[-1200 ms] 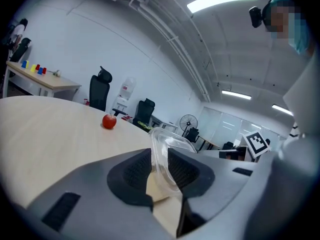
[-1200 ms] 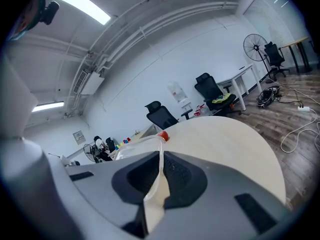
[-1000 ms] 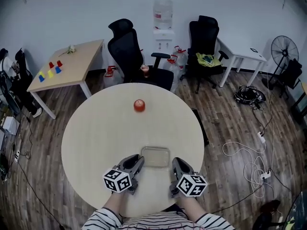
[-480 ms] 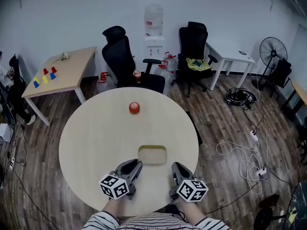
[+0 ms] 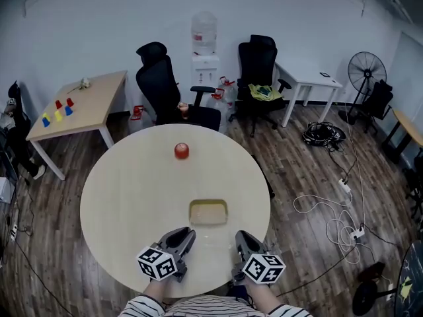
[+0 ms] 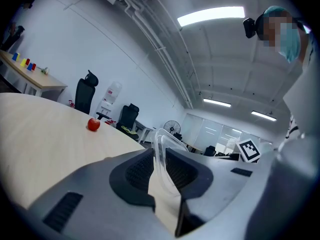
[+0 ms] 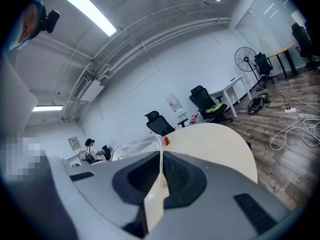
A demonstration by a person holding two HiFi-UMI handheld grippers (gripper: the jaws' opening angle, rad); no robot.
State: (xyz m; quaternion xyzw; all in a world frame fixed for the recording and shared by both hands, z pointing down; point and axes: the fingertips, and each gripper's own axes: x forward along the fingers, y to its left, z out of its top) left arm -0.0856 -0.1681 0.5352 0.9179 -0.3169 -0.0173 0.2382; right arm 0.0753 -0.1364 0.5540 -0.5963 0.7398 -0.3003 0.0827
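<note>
There is one round table (image 5: pixel 125 197). On it are one red apple (image 5: pixel 182 151) and one shallow box (image 5: pixel 209 211). There are two grippers, a left gripper (image 5: pixel 180 238) and a right gripper (image 5: pixel 243 240), and one clear lid (image 6: pixel 167 145). Around the room are three black office chairs (image 5: pixel 158 78) and three desks (image 5: pixel 86 101), one of them cut off at the right edge. There is also one water cooler (image 5: pixel 204 51) and one standing fan (image 5: pixel 365 66). Two small red blocks (image 5: pixel 63 102) lie on the left desk.
</note>
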